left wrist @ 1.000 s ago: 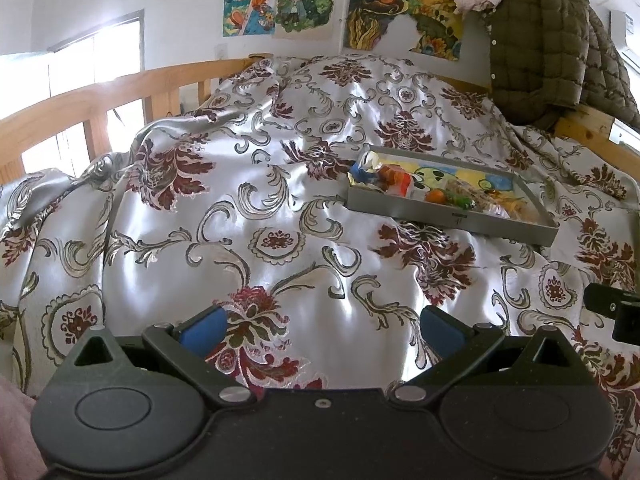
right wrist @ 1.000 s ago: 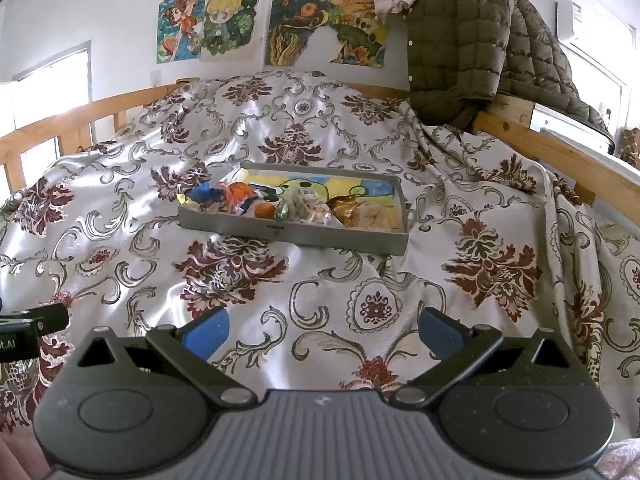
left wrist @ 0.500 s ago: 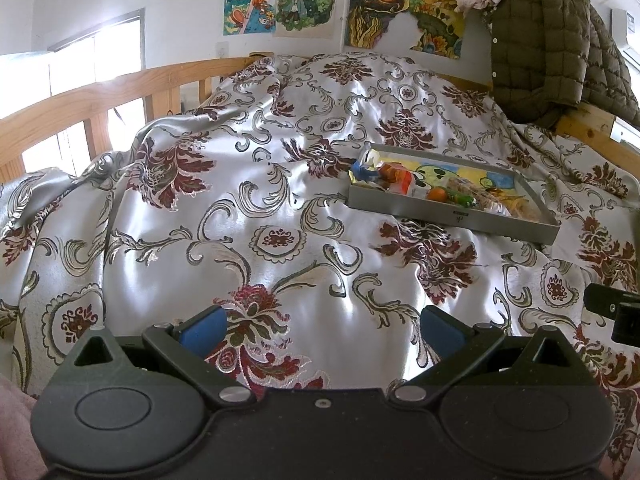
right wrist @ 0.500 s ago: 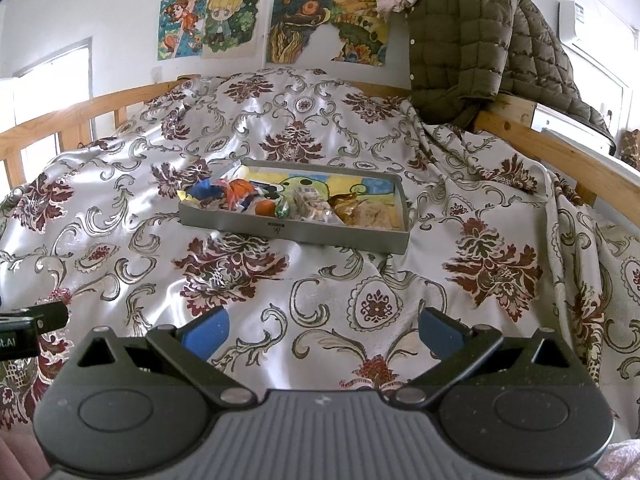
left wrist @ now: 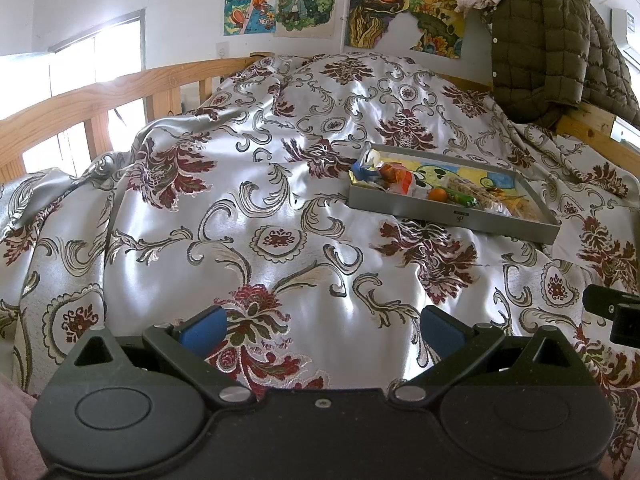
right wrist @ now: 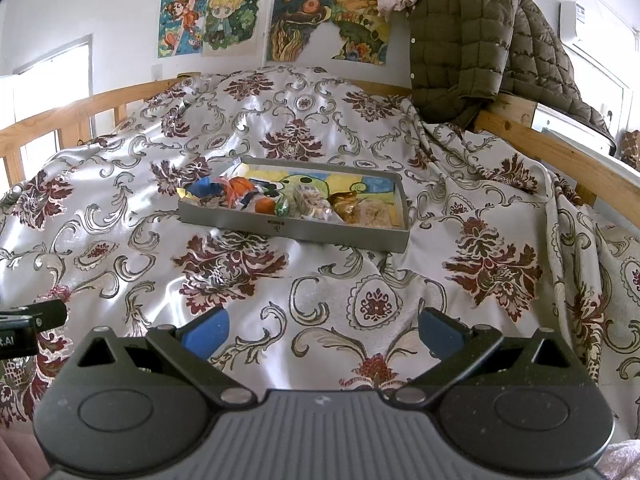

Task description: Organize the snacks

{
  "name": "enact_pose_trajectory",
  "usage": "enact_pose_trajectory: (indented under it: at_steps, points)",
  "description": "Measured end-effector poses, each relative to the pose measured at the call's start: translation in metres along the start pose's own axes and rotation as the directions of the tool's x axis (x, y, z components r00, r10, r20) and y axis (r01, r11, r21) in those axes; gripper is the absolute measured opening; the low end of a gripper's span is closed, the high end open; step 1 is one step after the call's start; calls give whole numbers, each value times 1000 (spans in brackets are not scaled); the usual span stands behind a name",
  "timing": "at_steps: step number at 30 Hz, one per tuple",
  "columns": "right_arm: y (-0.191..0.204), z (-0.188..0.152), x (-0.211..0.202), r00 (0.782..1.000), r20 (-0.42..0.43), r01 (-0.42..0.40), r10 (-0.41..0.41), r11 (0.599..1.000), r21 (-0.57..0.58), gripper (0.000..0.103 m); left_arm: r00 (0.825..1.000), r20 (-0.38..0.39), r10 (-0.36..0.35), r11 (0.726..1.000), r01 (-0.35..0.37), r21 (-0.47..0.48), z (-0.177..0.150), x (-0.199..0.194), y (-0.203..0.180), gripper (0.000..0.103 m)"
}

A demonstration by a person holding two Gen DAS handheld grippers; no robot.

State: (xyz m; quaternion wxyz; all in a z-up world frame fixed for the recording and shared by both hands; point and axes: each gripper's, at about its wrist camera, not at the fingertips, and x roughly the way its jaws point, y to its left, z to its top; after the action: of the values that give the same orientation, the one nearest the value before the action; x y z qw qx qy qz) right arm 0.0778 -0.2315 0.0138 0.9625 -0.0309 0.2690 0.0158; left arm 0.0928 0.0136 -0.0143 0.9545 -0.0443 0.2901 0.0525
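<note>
Grey, shallow tray (right wrist: 294,229) sits on the bedspread (right wrist: 240,280) mid-bed, well ahead of both tools. Snacks (right wrist: 296,200) lie heaped inside it: blue and orange wrappers at its left end, a small orange round piece and a green wrapper near the middle, clear packets of pale biscuits and golden-brown pieces toward the right. A bright cartoon picture lines the tray floor. A small dark mark sits on the middle of the tray's near wall; too small to read. Wrapper print unreadable too.

Left tongs (left wrist: 320,328): blue-padded fingers spread wide, nothing between them, held above the bedspread, tray ahead and to the right (left wrist: 452,216). Right tongs (right wrist: 324,330): spread just as wide, holding nothing, tray straight ahead and slightly left. At the left edge of the right view, a black part of the other tool shows the letters "t.AI".

Bedspread is shiny silver satin with dark red flowers and grey scrolls, rumpled. Wooden rail (right wrist: 80,108) runs along both sides of the bed. An olive quilted jacket (right wrist: 472,40) hangs over the far right corner, a pale flowered cloth on top of it. Cartoon posters (right wrist: 208,18) are stuck on the white wall behind.
</note>
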Motion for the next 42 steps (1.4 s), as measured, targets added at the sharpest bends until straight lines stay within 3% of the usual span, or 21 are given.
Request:
enact_pose_trajectory:
  at_steps: [27,42]
  points:
    - [1,2,0,1000,-4,2,-2,1000,-4,103,1000,-1,3,1000,-3,0,0,0,0,102]
    - [3,3,0,1000,-6,4,-4,1000,-7,103,998,1,64,997,-64,36,0,-4,-5,102]
